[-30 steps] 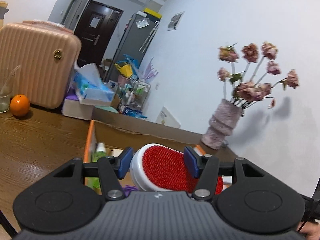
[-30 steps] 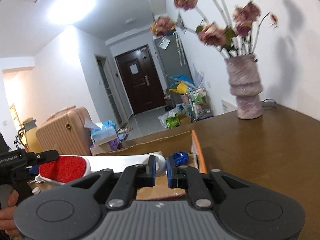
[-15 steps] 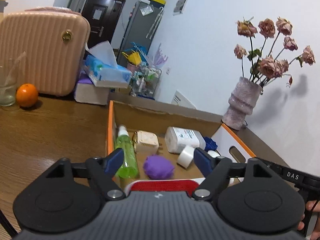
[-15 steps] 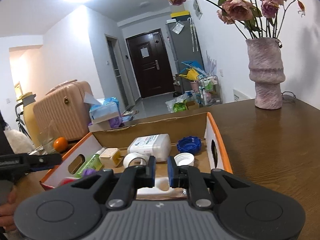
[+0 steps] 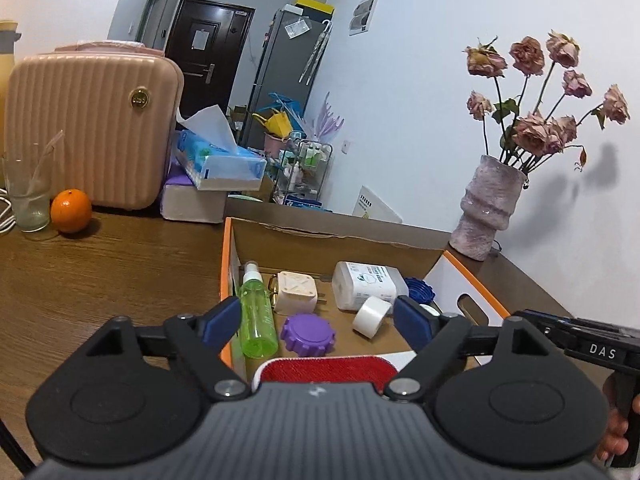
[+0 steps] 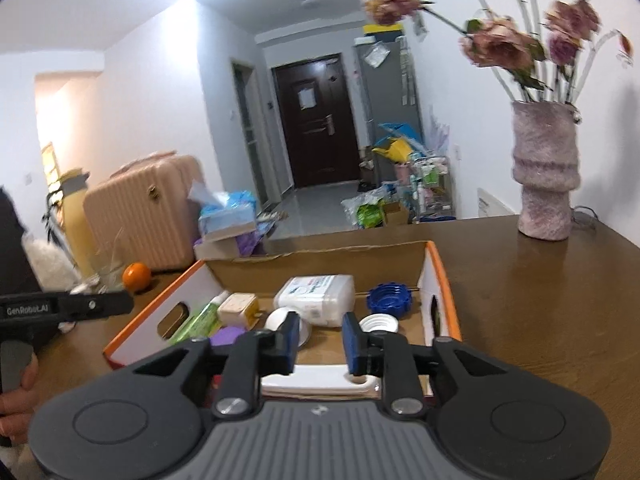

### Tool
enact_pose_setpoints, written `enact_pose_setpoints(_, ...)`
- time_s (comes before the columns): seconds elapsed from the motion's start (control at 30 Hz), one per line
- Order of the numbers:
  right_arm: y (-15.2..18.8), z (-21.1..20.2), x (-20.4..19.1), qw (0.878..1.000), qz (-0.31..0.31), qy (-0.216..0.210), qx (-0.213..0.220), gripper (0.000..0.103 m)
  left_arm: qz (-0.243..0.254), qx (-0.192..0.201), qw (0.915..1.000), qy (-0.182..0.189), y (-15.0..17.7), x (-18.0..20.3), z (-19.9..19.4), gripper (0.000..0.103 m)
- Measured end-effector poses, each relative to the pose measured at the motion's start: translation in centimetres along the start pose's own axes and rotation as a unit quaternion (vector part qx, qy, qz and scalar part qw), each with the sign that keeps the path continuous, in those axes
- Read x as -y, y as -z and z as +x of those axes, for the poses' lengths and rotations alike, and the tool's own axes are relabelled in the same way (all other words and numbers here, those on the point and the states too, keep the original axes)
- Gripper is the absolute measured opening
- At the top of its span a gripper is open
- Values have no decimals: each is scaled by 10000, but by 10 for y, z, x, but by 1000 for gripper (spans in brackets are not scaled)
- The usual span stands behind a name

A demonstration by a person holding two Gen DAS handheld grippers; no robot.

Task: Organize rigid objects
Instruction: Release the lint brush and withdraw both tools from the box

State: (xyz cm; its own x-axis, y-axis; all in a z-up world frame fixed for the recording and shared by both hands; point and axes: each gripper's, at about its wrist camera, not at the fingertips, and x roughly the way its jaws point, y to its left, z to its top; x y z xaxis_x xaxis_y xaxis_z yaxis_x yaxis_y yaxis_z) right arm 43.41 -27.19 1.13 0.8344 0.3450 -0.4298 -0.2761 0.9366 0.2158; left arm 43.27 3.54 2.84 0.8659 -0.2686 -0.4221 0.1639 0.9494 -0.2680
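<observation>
Lying along the near wall of the cardboard box (image 5: 344, 236), the red-and-white lint brush (image 5: 328, 369) sits free of both tools, its red pad at the box's left end and its white handle (image 6: 320, 378) toward the right. Above the pad, the left gripper (image 5: 318, 316) has just been opening and its jaws stand wide apart with nothing pressed between them. Over the handle, the right gripper (image 6: 319, 338) has just been opening too; its jaws are a little apart and touch nothing. Farther in on the box floor lie a green spray bottle (image 5: 256, 320) by the left wall, a cream plug adapter (image 5: 298, 292), a purple cap (image 5: 307, 333), a roll of white tape (image 5: 372, 316), a white rectangular bottle (image 5: 366, 285) and a blue cap (image 6: 389, 298). The box rests on a wooden table (image 5: 80, 264), with a flower vase (image 5: 488, 208) by the back right corner.
</observation>
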Motion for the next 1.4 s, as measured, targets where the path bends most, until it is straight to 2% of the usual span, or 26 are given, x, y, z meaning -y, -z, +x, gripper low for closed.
enact_pose_setpoints(0.03,-1,0,-3,9999,-81,-40,-65,33,-38,-49,10000,-51,2,1,-3,90)
enact_pose_setpoints(0.2,-3,-8,-18,9986,-480,89,-218,45,54,-158,9993,-347,10,8,-19,90)
enact_pose_setpoints(0.33,2,-25,-23,9984,-510,143,-207,62,343,-8,9970,-699,17,16,-41,99)
enact_pose_setpoints(0.43,10,-42,-26,9981,-581,212,-34,73,497,142,9952,-827,28,24,-60,103)
enact_pose_setpoints(0.53,23,-62,-34,9941,-935,226,494,90,548,542,9919,-1009,43,34,-78,103)
enact_pose_setpoints(0.63,36,-77,-43,9878,-1227,399,867,93,768,790,9869,-1182,58,46,-90,103)
enact_pose_setpoints(0.8,50,-95,-51,9891,-1120,388,878,93,864,870,9857,-1158,78,60,-109,103)
enact_pose_setpoints(1.2,80,-142,-73,9882,-1072,438,998,93,953,1107,9839,-1030,103,77,-160,103)
enact_pose_setpoints(1.27,87,-152,-77,9884,-1046,456,998,93,959,1109,9832,-1087,109,79,-172,103)
enact_pose_setpoints(1.4,107,-178,-83,9895,-989,484,936,93,864,1116,9858,-908,131,78,-206,103)
